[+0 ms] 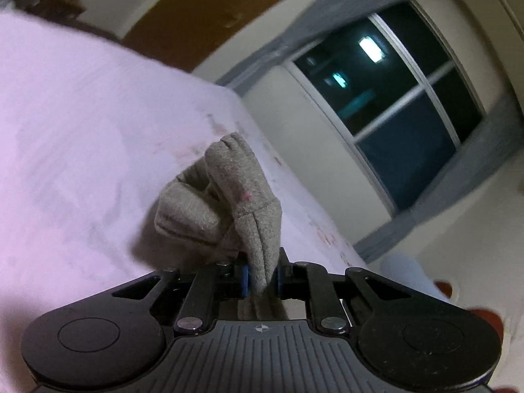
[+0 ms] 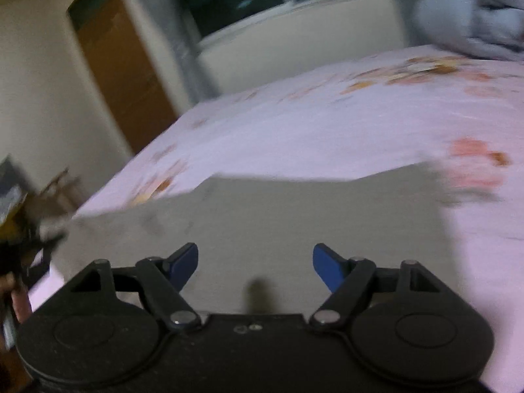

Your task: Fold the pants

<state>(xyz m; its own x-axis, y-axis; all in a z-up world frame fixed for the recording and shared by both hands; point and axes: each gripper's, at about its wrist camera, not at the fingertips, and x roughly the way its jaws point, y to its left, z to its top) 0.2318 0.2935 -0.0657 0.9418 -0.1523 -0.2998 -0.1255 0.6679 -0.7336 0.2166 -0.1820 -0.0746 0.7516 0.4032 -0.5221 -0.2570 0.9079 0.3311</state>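
Note:
The grey pants [image 1: 229,193] are pinched between the blue pads of my left gripper [image 1: 262,281], which is shut on a bunched fold of the cloth and holds it above the pink bed sheet [image 1: 82,114]. In the right wrist view the pants [image 2: 278,216] lie spread flat on the sheet, right in front of my right gripper [image 2: 255,270]. That gripper is open and empty, its blue pads [image 2: 327,268] wide apart just over the cloth.
The bed [image 2: 327,121] has a pink floral sheet. A light blue bundle of cloth [image 2: 468,13] lies at its far right corner. A dark window [image 1: 393,104] and a brown door [image 2: 124,65] are on the walls beyond.

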